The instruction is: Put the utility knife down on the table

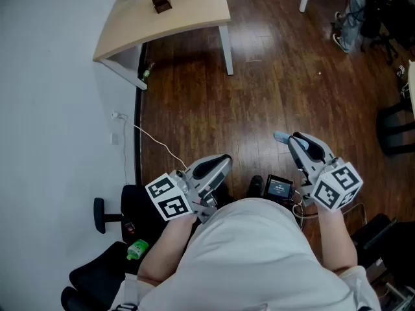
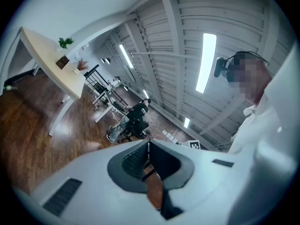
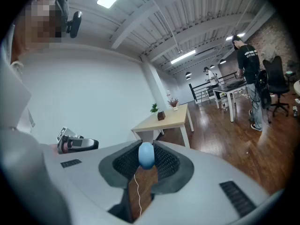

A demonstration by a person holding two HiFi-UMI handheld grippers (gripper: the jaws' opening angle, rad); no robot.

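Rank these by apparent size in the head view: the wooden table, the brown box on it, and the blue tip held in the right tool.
1. Wooden table
2. Brown box
3. Blue tip in the right tool; it sits nearer the camera, so this comparison is unsure.

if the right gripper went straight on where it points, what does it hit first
Likely the table, straight ahead of the right gripper holding the knife; depth is unclear.

Open-plan office: desks (image 1: 188, 11), swivel chairs (image 3: 277, 83), strip lights (image 2: 206, 62).
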